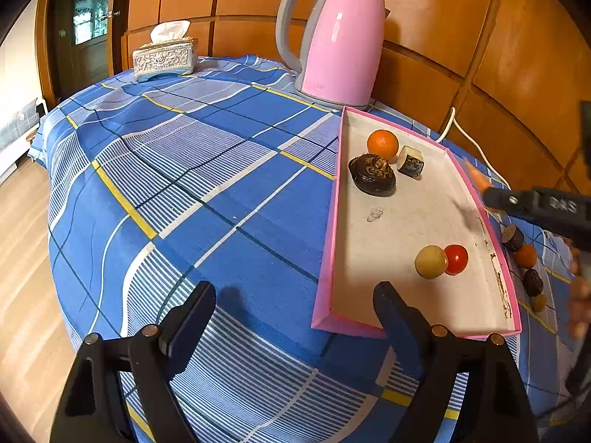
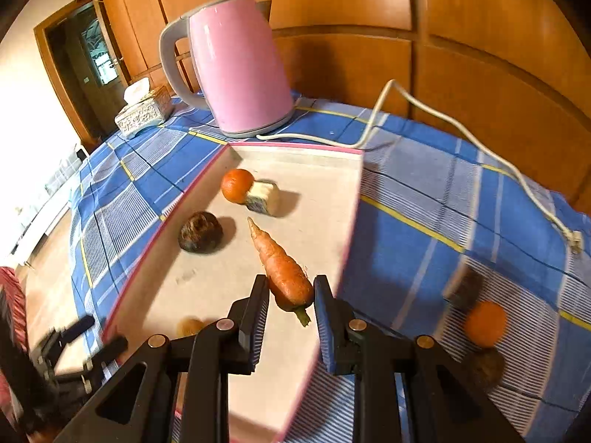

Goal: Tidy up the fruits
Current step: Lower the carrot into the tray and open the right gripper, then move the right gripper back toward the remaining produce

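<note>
A white tray with a pink rim (image 1: pixel 406 221) lies on the blue checked cloth. In it are an orange (image 1: pixel 382 143), a dark wrinkled fruit (image 1: pixel 372 174), a short cut cylinder (image 1: pixel 410 160), a yellowish ball (image 1: pixel 431 261) and a red tomato (image 1: pixel 456 258). My left gripper (image 1: pixel 295 295) stands open and empty over the tray's near left corner. My right gripper (image 2: pixel 291 291) is shut on the thick end of a carrot (image 2: pixel 284 264), held over the tray (image 2: pixel 325 192) with its tip towards the orange (image 2: pixel 237 184). In the left wrist view the right gripper (image 1: pixel 491 197) shows blurred above the tray's right rim.
A pink kettle (image 2: pixel 240 66) stands behind the tray, its white cord (image 2: pixel 406 99) trailing right over the cloth. A tissue box (image 1: pixel 164 57) sits at the far left. Right of the tray lie another orange (image 2: pixel 484 323) and dark round pieces (image 2: pixel 484 367). A wooden wall closes the back.
</note>
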Demonstrator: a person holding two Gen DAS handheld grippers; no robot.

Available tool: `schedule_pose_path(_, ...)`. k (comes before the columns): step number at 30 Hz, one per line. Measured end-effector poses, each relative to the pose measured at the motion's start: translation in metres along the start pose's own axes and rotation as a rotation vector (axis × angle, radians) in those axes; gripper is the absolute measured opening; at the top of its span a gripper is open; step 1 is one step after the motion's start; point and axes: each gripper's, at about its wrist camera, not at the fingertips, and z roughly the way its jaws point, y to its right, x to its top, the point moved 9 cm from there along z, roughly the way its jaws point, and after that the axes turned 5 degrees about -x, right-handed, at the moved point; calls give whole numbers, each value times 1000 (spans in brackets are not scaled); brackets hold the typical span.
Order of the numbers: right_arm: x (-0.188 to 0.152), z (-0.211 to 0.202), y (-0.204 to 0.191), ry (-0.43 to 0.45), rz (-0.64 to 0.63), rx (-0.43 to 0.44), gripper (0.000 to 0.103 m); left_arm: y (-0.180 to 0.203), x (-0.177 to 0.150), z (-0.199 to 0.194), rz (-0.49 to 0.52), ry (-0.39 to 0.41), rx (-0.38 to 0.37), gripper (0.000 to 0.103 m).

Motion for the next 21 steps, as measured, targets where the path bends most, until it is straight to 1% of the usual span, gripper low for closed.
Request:
schedule_pose_path(4,7,17,-8,-17,10,-6,25,0,0,0,-3,-1,-2,88)
schedule_pose_path(8,7,23,-3,-25,27,-21,27,0,0,0,-2,-1,-4,88)
schedule_pose_path(10,4,23,1,-22,33,-31,29,1,0,0,-2,-1,-4,88)
schedule_pose_path(16,-5,7,12,1,57,-42,30,1,0,1,-3,-2,-5,88)
schedule_pose_path(21,-22,-13,20,31,32,-85,30,1,0,1,-4,-2,-6,88)
